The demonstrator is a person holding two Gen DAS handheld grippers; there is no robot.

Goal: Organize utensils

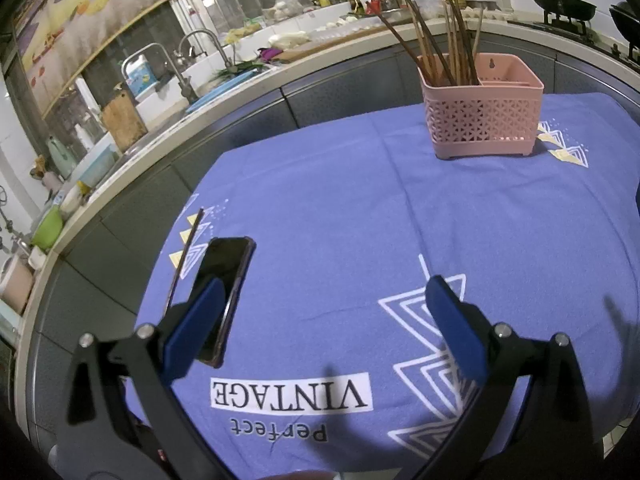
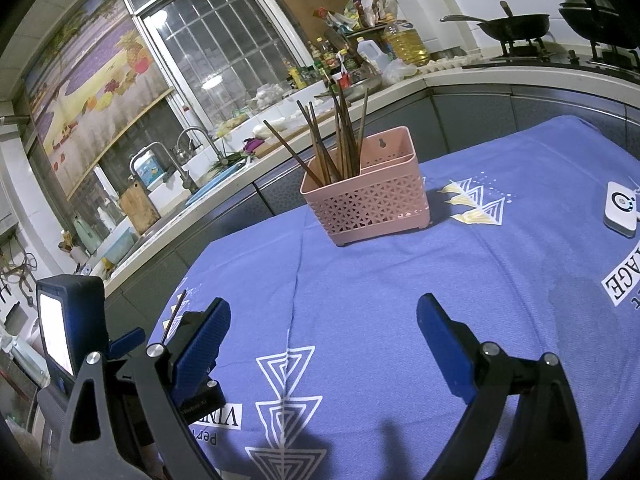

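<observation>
Kitchen table draped in a blue cloth (image 1: 360, 208), seen along the fingers of both hand-held grippers. The left gripper (image 1: 324, 316) stands with its blue-padded tongs spread wide and nothing between them; the right gripper (image 2: 320, 344) is likewise spread wide and empty. Both hover low over the near half of the cloth.

The pink perforated utensil holder (image 1: 480, 120) stands upright at the far side of the table. It has two compartments: its left compartment holds a bundle of brown chopsticks (image 1: 448, 40) leaning at various angles; the contents of the right compartment cannot be made out. A keyhole-shaped hanging slot shows in its back wall.

A single loose chopstick (image 1: 186, 256) lies on the cloth near the left edge of the table, just beside a dark phone (image 1: 228, 292) that lies flat, screen up; whether the two touch cannot be told. The left finger of the left gripper partly covers the phone.

Printed on the cloth, upside down from the left wrist view, are the words "VINTAGE" in a white box and "Perfect" below it, among white and yellow triangle patterns. In the right wrist view a small white device (image 2: 620, 208) rests at the right edge of the table.

Behind the table runs a counter (image 1: 168, 136) with a sink tap, bottles and a wok; bottle labels are too small to read.
</observation>
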